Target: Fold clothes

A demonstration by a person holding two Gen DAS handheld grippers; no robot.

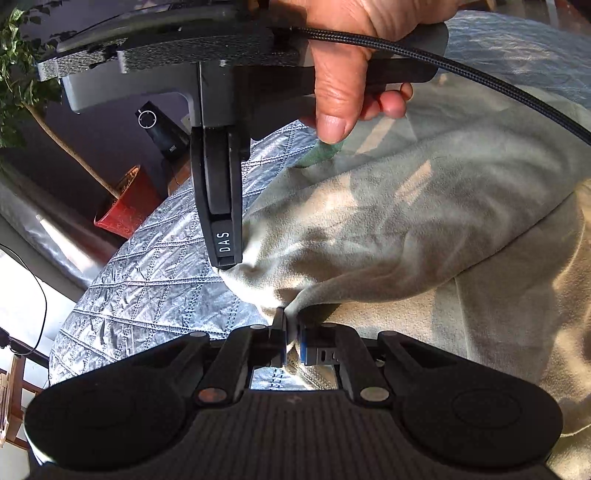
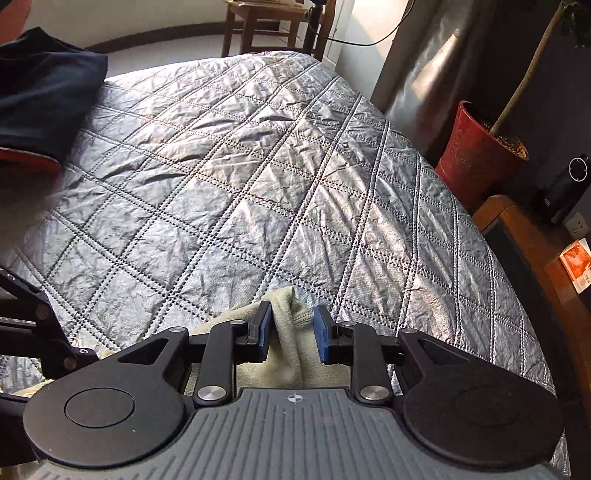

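A pale beige garment (image 1: 388, 229) lies bunched on the grey quilted bedspread (image 1: 147, 280). My left gripper (image 1: 291, 332) is shut on a pinched fold of it. In the left wrist view the right gripper (image 1: 225, 258) reaches down from above, held by a hand, with its tip at the garment's left edge. In the right wrist view my right gripper (image 2: 291, 330) straddles a fold of the same beige garment (image 2: 284, 328), its blue pads (image 2: 321, 332) standing a little apart on either side of the cloth.
A dark navy garment (image 2: 44, 99) with an orange lining lies at the far left of the bedspread (image 2: 240, 166). A red plant pot (image 2: 476, 147), a wooden bedside unit (image 2: 524, 243) and a black device stand right of the bed. A wooden chair (image 2: 273, 26) stands beyond.
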